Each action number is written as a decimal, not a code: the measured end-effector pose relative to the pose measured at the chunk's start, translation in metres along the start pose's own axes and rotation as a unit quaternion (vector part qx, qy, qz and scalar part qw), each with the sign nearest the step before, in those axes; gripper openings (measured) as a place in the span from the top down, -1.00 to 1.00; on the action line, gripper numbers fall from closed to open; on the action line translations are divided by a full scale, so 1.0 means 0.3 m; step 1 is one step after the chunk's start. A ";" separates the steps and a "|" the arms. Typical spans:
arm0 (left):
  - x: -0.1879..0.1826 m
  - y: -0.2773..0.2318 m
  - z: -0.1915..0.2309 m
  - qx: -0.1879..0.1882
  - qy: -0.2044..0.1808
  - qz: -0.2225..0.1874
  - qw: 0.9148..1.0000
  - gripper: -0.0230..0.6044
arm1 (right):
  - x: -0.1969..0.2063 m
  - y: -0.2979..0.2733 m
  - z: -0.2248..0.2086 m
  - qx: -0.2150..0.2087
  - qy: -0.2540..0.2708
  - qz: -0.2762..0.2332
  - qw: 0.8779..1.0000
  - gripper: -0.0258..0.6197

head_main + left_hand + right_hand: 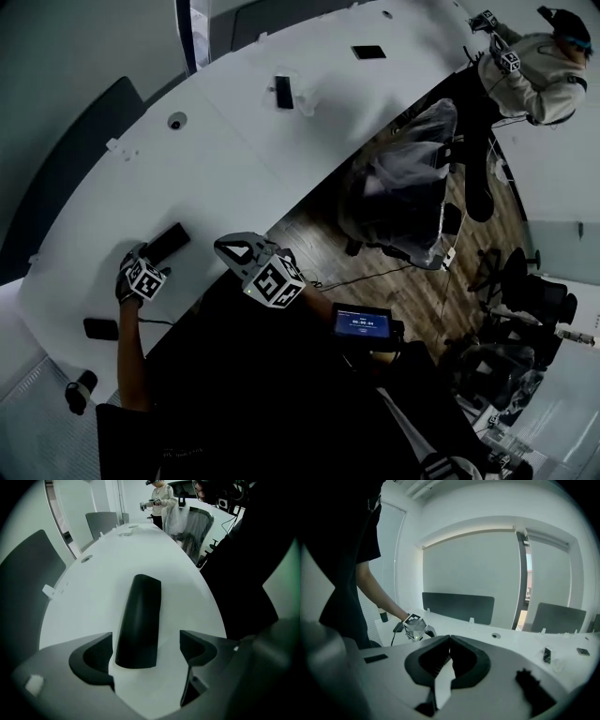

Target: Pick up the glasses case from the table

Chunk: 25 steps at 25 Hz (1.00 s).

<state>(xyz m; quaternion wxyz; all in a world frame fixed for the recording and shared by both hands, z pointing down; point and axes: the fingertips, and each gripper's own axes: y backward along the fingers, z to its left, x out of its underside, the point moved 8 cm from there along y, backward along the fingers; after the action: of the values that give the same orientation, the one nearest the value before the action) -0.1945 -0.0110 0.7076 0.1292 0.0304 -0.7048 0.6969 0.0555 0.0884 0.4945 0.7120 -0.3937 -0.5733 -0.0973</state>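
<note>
The glasses case (139, 620) is a long black rounded case lying flat on the white table (93, 588). In the head view the glasses case (167, 244) sits near the table's near end. My left gripper (146, 649) points steeply down over the case's near end. Its jaws are open, one on each side of the case, and neither pad touches it. In the head view the left gripper (146, 272) hovers right at the case. My right gripper (450, 640) is shut with nothing in it. The right gripper (230, 249) is held off the table's edge, beside the left hand.
A black flat device (283, 91) and another (368, 52) lie further up the table, near a round cable port (177, 120). A small black object (100, 328) rests at the table's near end. A chair with a plastic cover (403, 178) and another person (534, 66) are to the right.
</note>
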 end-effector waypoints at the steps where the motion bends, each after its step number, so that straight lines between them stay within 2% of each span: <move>1: -0.006 -0.013 -0.004 0.010 -0.001 0.008 1.000 -0.51 | 0.002 0.009 -0.003 0.002 0.000 0.000 1.000 0.89; 3: -0.015 -0.038 -0.013 0.022 -0.001 0.019 1.000 -0.56 | 0.005 0.021 -0.007 0.004 -0.001 -0.002 1.000 0.89; 4: -0.018 -0.048 -0.013 0.020 -0.001 0.023 1.000 -0.63 | 0.006 0.023 -0.007 0.005 -0.002 -0.003 1.000 0.89; 7: -0.012 -0.078 -0.013 0.013 -0.001 0.038 0.999 -0.66 | 0.011 0.036 -0.004 0.006 -0.005 -0.004 1.000 0.89; 13: -0.023 -0.094 -0.005 0.062 0.013 0.064 0.996 -0.70 | 0.016 0.045 -0.005 0.004 -0.005 0.000 1.000 0.89; 18: -0.014 -0.094 -0.012 0.057 0.016 0.046 0.997 -0.73 | 0.025 0.043 -0.007 -0.002 -0.007 0.001 1.000 0.89; 25: -0.052 -0.098 -0.028 0.053 0.011 0.052 0.997 -0.72 | 0.024 0.053 -0.010 -0.012 -0.003 0.002 1.000 0.89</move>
<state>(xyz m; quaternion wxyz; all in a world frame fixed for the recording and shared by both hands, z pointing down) -0.1716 -0.0057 0.7328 0.0989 -0.0071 -0.6663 0.7391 0.0694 0.0992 0.4936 0.7053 -0.4039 -0.5737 -0.1016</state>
